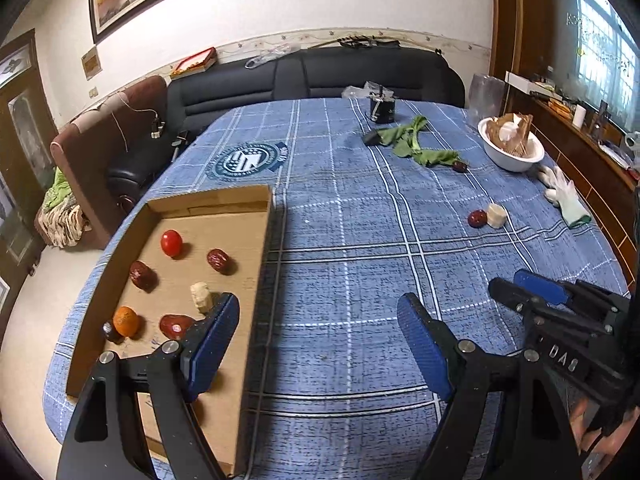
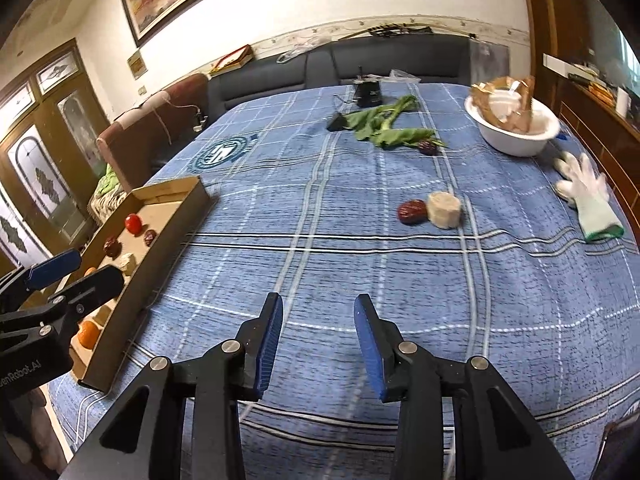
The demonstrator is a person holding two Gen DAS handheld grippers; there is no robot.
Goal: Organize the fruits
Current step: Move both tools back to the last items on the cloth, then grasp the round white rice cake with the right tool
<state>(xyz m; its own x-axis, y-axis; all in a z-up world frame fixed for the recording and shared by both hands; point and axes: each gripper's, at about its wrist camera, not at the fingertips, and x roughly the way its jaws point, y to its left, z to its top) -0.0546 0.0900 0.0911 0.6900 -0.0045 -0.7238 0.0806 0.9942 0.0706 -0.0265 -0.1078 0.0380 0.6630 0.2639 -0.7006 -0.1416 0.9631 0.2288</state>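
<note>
A cardboard tray (image 1: 264, 216) at the left holds a red tomato (image 1: 171, 243), an orange (image 1: 125, 321), several red dates and a beige chunk (image 1: 201, 297). My left gripper (image 1: 320, 304) is open and holds nothing; its left finger hangs over the tray's near right corner. Out on the blue cloth a red date (image 2: 411, 212) lies against a beige cylinder (image 2: 443, 210). A darker date (image 2: 428, 147) sits by the leafy greens (image 2: 384, 128). My right gripper (image 2: 319, 302) is open with only cloth between its pads, well short of the date and cylinder.
A white bowl (image 2: 516, 132) with brown wrapping stands at the far right. A white glove (image 2: 588, 196) lies near the right edge. A black object (image 2: 368, 94) sits at the back. A dark sofa borders the table's far side.
</note>
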